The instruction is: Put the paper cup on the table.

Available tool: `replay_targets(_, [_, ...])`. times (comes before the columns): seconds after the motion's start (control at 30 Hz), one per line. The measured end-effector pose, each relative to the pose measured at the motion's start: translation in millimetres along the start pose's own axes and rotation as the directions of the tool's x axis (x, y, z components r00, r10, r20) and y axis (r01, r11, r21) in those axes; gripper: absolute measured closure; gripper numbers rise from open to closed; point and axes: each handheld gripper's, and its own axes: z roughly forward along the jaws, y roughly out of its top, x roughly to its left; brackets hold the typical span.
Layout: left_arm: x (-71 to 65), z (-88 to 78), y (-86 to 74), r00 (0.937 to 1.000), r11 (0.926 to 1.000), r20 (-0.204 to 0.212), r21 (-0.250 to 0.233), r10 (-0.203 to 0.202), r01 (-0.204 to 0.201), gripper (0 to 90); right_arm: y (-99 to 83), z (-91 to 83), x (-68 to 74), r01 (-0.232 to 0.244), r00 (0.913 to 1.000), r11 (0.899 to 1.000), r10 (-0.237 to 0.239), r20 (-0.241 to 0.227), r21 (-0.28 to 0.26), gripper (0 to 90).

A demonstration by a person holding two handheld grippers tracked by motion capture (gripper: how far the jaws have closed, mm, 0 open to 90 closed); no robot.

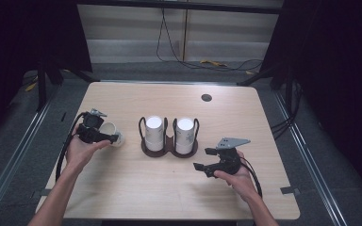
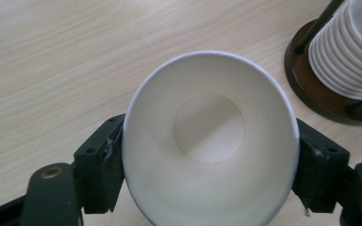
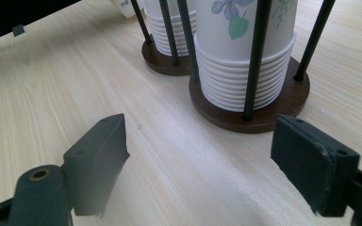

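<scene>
A white paper cup (image 2: pixel 209 136) sits between the jaws of my left gripper (image 2: pixel 209 155), its mouth facing the camera; both pads lie against its sides. In the high view this cup (image 1: pixel 110 129) is at the table's left, tilted, with my left gripper (image 1: pixel 112 134) around it. A dark wooden holder (image 1: pixel 169 149) at the table's middle carries two stacks of paper cups (image 1: pixel 154 133) inside thin black posts. My right gripper (image 1: pixel 201 158) hovers to the right of the holder, open, nothing between its jaws. In the right gripper view the flower-printed stack (image 3: pixel 245 70) stands just beyond my right gripper (image 3: pixel 202 150).
The light wooden table (image 1: pixel 122 188) has a round cable hole (image 1: pixel 206 97) near its far edge. Cables lie on the floor (image 1: pixel 207 61) behind the table. Dark frame legs stand at both far corners.
</scene>
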Motion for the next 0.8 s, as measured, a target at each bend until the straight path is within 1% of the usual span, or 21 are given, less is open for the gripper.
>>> replay_targets(0.07, [-1.3, 2.9, 0.8, 0.9999, 1.0, -0.012, -0.003, -0.006, 0.005, 22.7, 0.2, 0.3, 0.2, 0.001, 1.0, 1.0, -0.001, -0.001, 0.001, 19.4])
replay_targets(0.17, [-2.2, 5.3, 1.6, 0.9996, 0.9994, -0.014, -0.024, -0.025, 0.024, 21.9, 0.1, -0.5, 0.6, 0.004, 1.0, 1.0, -0.004, -0.002, 0.004, 19.4])
replay_targets(0.2, [-2.6, 5.6, 1.6, 0.9997, 0.9992, -0.014, -0.034, -0.022, 0.021, 21.8, -0.1, -0.7, 0.5, 0.002, 1.0, 1.0, -0.002, -0.003, 0.002, 19.4])
replay_targets(0.3, [-4.4, 6.7, 2.0, 0.9997, 0.9994, -0.024, -0.033, -0.01, 0.009, 21.7, -0.1, -0.6, -0.2, -0.002, 1.0, 1.0, 0.002, -0.003, -0.001, 19.4])
replay_targets(0.37, [-4.3, 8.3, 2.2, 0.9994, 0.9987, -0.031, -0.048, -0.017, 0.016, 21.5, 0.0, -0.3, 0.1, -0.003, 1.0, 1.0, 0.003, -0.005, 0.001, 19.4])
replay_targets(0.43, [-3.2, 9.3, 2.5, 0.9996, 0.9984, -0.026, -0.055, -0.013, 0.012, 21.0, 0.0, -0.5, 0.5, 0.002, 1.0, 1.0, -0.002, -0.007, 0.004, 19.4])
replay_targets(0.5, [-3.3, 10.6, 2.4, 0.9998, 0.9987, -0.018, -0.051, -0.004, 0.003, 19.9, 0.1, -0.6, 0.5, -0.001, 1.0, 1.0, 0.001, -0.006, 0.0, 19.4])
replay_targets(0.53, [-3.7, 11.5, 2.2, 0.9998, 0.9983, -0.017, -0.057, -0.007, 0.006, 17.9, 0.2, -0.8, 0.2, -0.001, 1.0, 1.0, 0.001, -0.006, -0.002, 19.4])
replay_targets(0.57, [-5.2, 13.3, 1.5, 0.9998, 0.998, -0.006, -0.061, -0.017, 0.016, 17.2, 0.2, -0.9, -0.3, -0.001, 1.0, 1.0, 0.001, -0.005, -0.004, 19.4])
replay_targets(0.63, [-6.7, 13.2, 0.7, 1.0, 0.9977, -0.005, -0.068, -0.005, 0.004, 17.3, 0.5, -0.9, -1.3, -0.014, 0.9998, 1.0, 0.014, -0.013, 0.004, 19.4])
replay_targets(0.67, [-6.7, 12.5, 0.4, 0.9999, 0.9977, -0.015, -0.067, 0.007, -0.008, 17.6, 0.5, -0.9, -1.6, -0.015, 0.9998, 1.0, 0.015, -0.015, 0.003, 19.4])
replay_targets(0.7, [-6.5, 13.1, -0.2, 0.9999, 0.9973, -0.016, -0.074, 0.002, -0.003, 17.2, 0.6, -0.6, -1.6, -0.015, 0.9998, 1.0, 0.015, -0.014, 0.005, 19.5])
replay_targets(0.77, [-4.2, 15.1, -1.5, 1.0, 0.9978, -0.005, -0.066, -0.008, 0.008, 16.3, 0.7, 0.0, -1.7, -0.014, 0.9998, 1.0, 0.014, -0.014, 0.007, 19.4])
replay_targets(0.8, [-4.2, 15.9, -2.8, 0.9999, 0.9968, -0.001, -0.079, -0.013, 0.013, 16.3, 0.8, 0.1, -1.3, -0.013, 0.9998, 1.0, 0.013, -0.013, 0.008, 19.4])
